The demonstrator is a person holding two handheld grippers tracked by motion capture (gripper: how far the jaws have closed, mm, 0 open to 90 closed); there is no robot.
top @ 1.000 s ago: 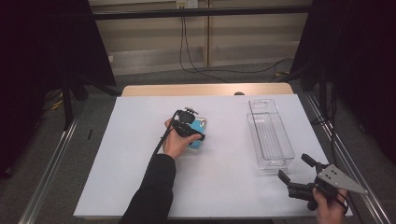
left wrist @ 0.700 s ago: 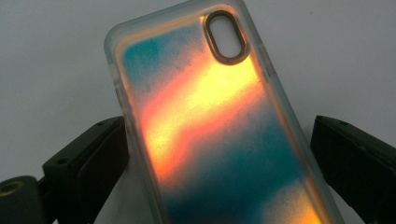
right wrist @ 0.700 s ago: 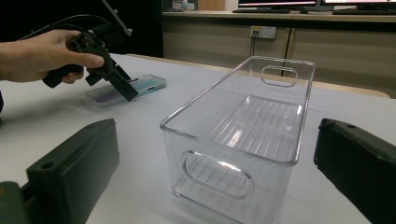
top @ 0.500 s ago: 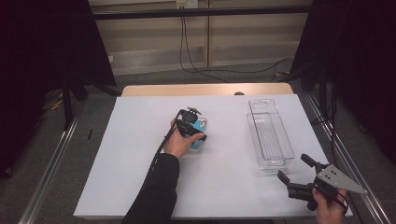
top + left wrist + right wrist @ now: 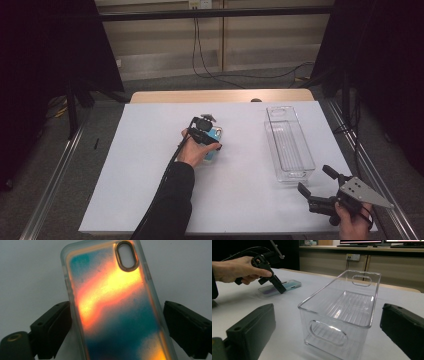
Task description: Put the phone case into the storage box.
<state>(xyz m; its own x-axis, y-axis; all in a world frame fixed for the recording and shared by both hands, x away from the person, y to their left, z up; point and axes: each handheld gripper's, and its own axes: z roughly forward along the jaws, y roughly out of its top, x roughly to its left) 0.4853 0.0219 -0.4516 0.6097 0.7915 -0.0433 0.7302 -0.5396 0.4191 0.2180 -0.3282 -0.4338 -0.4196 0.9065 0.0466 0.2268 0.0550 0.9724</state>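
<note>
Here the left gripper (image 5: pixel 209 142) is over the phone case (image 5: pixel 214 144), which lies flat near the middle of the surface (image 5: pixel 140 165). In the left gripper view the jaws stand apart on both long sides of the case (image 5: pixel 112 305). The left jaw seems to touch the clear rim, while the right one is a little away, so the gripper is released and nothing is grasped yet.

The main risk, I think, is in the closing. The case is thin, smooth and lies flat, and the jaws sit only at its lower half. If they close too high over the rim, they can slide off, or push the case sideways on the white sheet. Since one jaw meets the rim first, the case can also turn before the other jaw arrives. If the grip is only at one end, the far end with the camera hole (image 5: pixel 127 255) can hang down and the case may slip out during lifting.

The right gripper (image 5: pixel 320 190) waits near the front right corner, its jaws spread and empty, just beside the near end of the clear bin (image 5: pixel 290 150). A careless move of it can knock the light bin (image 5: pixel 342 315).
</note>
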